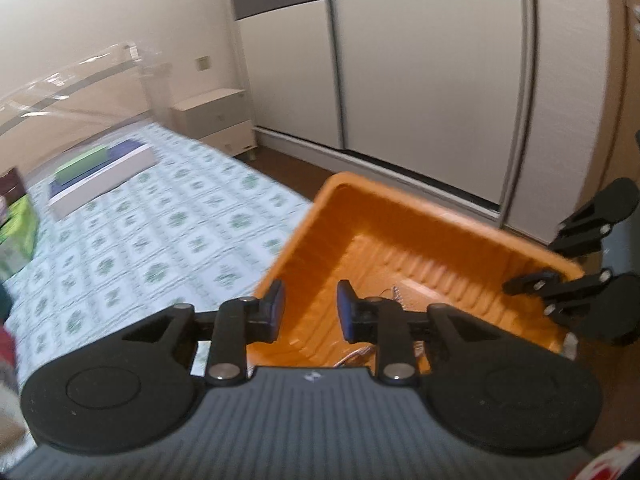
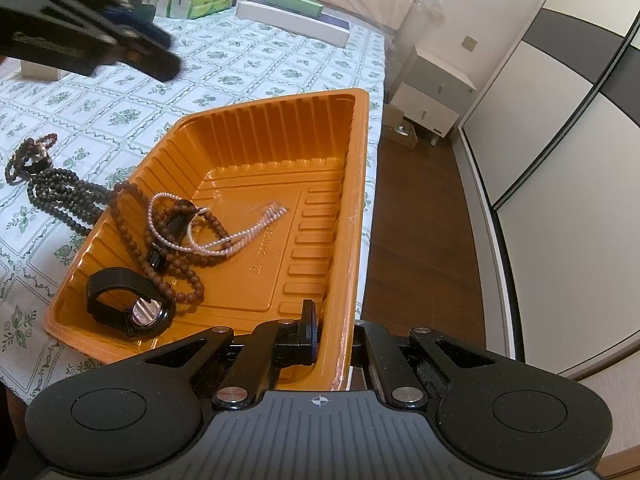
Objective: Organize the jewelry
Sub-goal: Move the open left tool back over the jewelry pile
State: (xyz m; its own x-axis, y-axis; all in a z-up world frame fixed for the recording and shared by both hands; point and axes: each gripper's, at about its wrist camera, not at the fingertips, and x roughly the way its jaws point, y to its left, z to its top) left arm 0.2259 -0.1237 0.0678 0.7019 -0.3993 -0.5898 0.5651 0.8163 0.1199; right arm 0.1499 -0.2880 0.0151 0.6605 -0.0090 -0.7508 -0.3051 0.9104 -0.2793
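Orange tray (image 2: 256,148), black watch (image 2: 132,304), bead bracelets (image 2: 176,248) inside

The left claw (image 1: 310,310) is showing matte black linkage arms with silver rivets at the pivots, blue pads (image 1: 275,307) facing inward on its fingers, two round black discs with an inset ring at the near corners, and a ribbed grey body between them. The right claw (image 2: 334,332) is wearing the same black arms, silver rivets and ribbed grey housing, marked with a small white crosshair.
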